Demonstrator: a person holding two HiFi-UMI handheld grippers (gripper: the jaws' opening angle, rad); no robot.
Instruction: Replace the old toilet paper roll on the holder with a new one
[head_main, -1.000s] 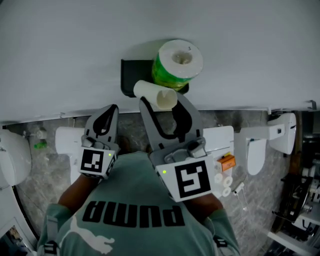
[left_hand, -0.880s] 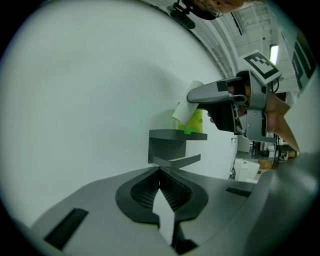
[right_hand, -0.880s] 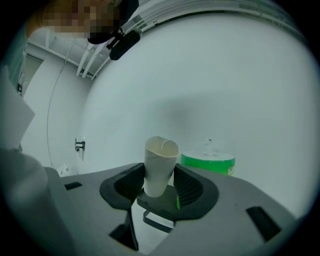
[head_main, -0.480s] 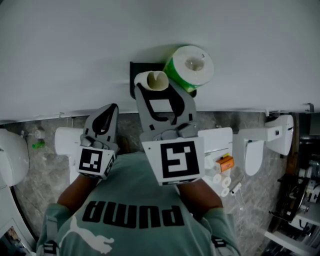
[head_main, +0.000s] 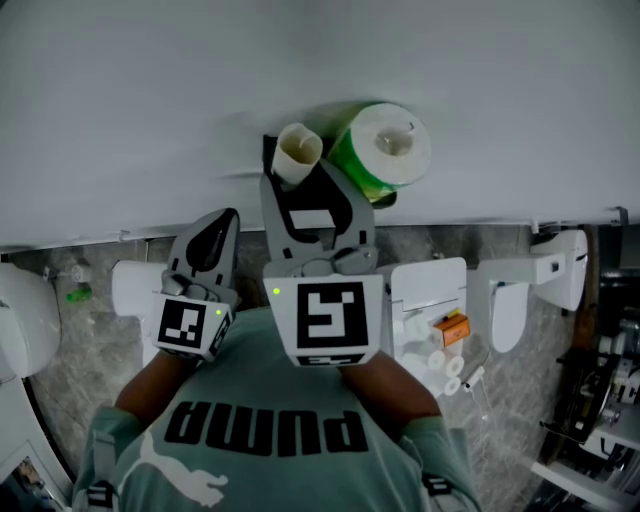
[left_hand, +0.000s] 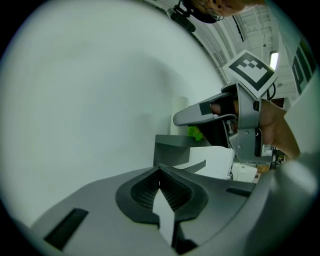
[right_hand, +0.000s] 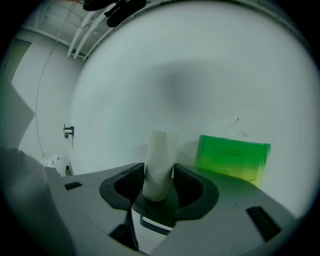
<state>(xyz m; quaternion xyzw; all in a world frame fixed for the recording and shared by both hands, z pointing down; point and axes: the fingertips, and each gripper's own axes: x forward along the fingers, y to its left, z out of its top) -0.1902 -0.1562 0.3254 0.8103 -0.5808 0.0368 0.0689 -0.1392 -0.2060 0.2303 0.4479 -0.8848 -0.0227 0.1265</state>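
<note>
The right hand-held gripper (head_main: 303, 182) grips the empty tube (head_main: 297, 150) at its lower end, just in front of the holder (head_main: 268, 148), apparently for disposal. The new roll (head_main: 388, 146) waits on top of the holder. The left hand-held gripper (head_main: 210, 240), closed and empty, stands by below it.

The right gripper (head_main: 303, 185) is pointing forward, its jaws clamping an empty cardboard tube (head_main: 297, 150); the left gripper (head_main: 220, 228) is hovering beside it, jaws pressed together.
</note>
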